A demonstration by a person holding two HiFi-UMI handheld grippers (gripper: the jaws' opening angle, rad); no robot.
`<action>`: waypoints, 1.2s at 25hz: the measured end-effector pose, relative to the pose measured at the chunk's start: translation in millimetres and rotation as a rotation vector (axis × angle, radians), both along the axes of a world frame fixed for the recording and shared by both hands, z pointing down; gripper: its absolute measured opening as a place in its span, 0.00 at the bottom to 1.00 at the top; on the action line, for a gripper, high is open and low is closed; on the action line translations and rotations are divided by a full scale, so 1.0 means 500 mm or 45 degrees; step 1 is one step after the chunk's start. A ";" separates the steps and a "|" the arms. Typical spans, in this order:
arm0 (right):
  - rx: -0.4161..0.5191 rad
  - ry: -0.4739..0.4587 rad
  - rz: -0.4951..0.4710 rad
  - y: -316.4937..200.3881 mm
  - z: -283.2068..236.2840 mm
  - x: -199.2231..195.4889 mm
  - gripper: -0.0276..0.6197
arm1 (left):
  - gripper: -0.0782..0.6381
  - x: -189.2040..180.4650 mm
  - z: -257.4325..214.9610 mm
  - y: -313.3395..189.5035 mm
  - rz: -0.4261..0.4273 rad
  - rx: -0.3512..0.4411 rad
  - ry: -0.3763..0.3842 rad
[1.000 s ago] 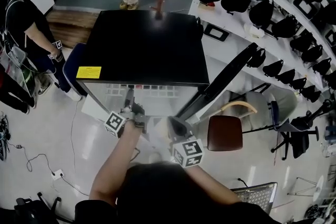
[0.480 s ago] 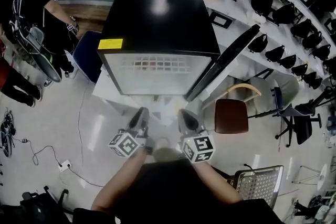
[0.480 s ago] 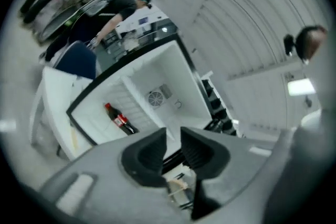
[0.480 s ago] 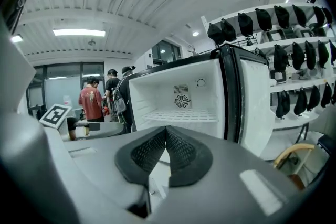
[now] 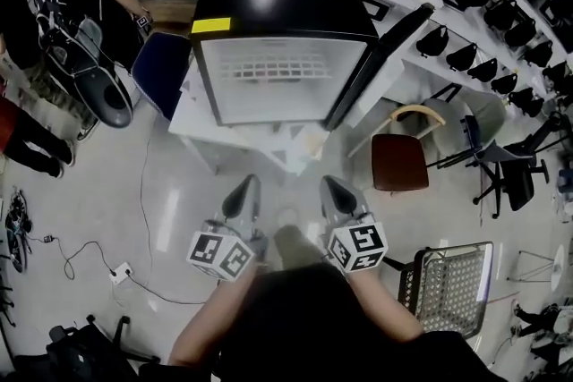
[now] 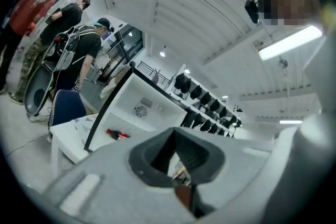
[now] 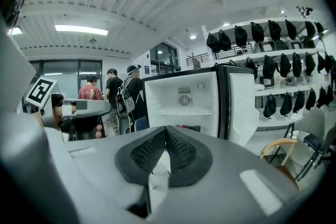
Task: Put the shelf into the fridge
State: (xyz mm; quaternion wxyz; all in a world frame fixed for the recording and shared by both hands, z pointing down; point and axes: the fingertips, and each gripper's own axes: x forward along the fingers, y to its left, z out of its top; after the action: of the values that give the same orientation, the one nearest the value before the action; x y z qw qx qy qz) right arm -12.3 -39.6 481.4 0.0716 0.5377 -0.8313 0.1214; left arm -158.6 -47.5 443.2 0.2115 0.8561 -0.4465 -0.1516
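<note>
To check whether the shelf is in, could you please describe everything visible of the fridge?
The fridge is a small box with a black top and a yellow label near its front left corner. Its door stands wide open at the right. The white inside has a round vent in the back wall, a wire shelf lying level across it, and a red and dark bottle on its floor. It stands on a white table.

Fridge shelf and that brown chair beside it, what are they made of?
The shelf in the fridge looks like white-coated metal wire: thin bars crossing in a see-through grid. The chair has a seat that could be brown leather or vinyl, smooth with a dull shine, and a curved back that looks like pale bent wood. Too far to be sure.
</note>
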 end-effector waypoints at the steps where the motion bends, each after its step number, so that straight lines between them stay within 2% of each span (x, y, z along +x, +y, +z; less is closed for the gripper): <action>1: 0.001 0.016 0.007 0.022 -0.002 -0.004 0.05 | 0.11 -0.003 -0.005 0.021 0.008 0.004 0.002; 11: 0.002 0.184 0.117 0.184 -0.030 0.025 0.05 | 0.11 0.001 -0.017 0.151 0.065 0.030 -0.048; 19: 0.038 0.151 0.112 0.222 -0.053 0.050 0.04 | 0.11 0.005 -0.032 0.195 0.022 0.053 -0.126; 26: 0.040 0.132 0.172 0.272 -0.059 0.134 0.04 | 0.11 0.089 -0.027 0.227 0.075 0.034 -0.116; 30: 0.045 0.124 0.168 0.308 -0.051 0.163 0.04 | 0.11 0.124 -0.015 0.260 0.066 0.027 -0.130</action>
State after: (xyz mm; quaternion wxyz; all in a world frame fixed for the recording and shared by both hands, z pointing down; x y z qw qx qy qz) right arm 69.4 114.5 455.8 0.0944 0.5977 -0.7916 0.0847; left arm -96.8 82.4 435.9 0.1833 0.8762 -0.4326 -0.1070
